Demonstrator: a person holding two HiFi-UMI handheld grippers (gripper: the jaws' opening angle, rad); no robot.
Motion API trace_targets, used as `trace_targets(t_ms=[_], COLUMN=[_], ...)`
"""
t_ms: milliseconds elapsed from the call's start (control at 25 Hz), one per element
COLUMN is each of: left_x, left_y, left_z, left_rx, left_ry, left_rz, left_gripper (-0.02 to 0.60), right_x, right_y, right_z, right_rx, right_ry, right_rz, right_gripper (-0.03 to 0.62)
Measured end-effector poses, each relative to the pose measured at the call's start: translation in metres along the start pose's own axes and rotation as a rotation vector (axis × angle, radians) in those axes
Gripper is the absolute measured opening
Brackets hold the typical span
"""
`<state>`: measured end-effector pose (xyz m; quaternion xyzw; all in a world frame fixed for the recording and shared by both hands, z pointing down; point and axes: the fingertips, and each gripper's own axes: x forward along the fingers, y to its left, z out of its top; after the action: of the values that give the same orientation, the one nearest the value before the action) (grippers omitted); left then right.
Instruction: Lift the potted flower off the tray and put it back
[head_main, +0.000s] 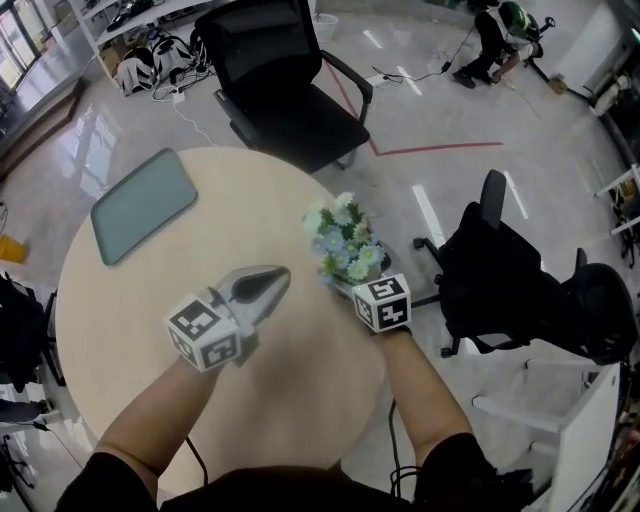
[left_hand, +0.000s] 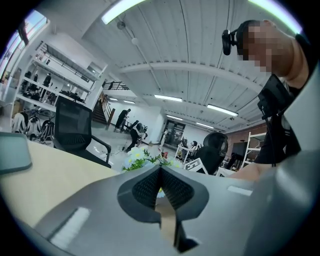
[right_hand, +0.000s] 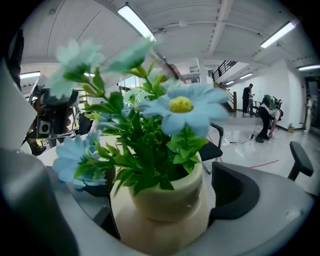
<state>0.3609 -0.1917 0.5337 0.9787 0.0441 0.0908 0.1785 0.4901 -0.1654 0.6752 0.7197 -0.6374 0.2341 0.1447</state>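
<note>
Right gripper view, glossy cream pot (right_hand: 165, 215) between wide-open right tongs (right_hand: 170, 187), unpinched, left tongs (left_hand: 161, 176) closed, empty

The left gripper (head_main: 280, 274) points near level, jaws closed, pads meeting. The right gripper (head_main: 354, 277) tilts downward, jaws spread wide. The left forearm (head_main: 160, 410) and right forearm (head_main: 425, 400) extend forward, bare.

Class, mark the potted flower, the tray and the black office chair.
potted flower (right_hand: 167, 197): right gripper view, cream pot wall.
tray (head_main: 143, 205): head view, its bare middle.
black office chair (head_main: 308, 125): head view, seat.
</note>
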Motion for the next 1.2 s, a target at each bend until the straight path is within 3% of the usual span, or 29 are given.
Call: trace_targets(t_ms=[480,560,880,1200], left_x=[0.005,0.004,-0.006,-0.041], left_y=[0.034,0.037,0.047,0.068], left_z=[-0.012,-0.014,-0.015,0.013], left_rx=[-0.033,-0.041,-0.049,-0.018], left_ry=[-0.012,-0.012,-0.027,-0.062], left_rz=[-0.003,0.001,0.017,0.070], left_gripper=[-0.003,-0.003,-0.003,-0.003], right_x=[0.045,0.048,0.045,0.038], right_y=[-0.010,-0.013,-0.014,0.002], right_z=[0.000,-0.001,0.004,0.056], right_rx=[-0.040,-0.049,-0.041,-0.041], right_ry=[0.014,0.019,-0.003,-0.043], right_rz=[-0.025,-0.036,-0.035,-0.003], right_gripper=[0.600,0.557,0.557,0.557])
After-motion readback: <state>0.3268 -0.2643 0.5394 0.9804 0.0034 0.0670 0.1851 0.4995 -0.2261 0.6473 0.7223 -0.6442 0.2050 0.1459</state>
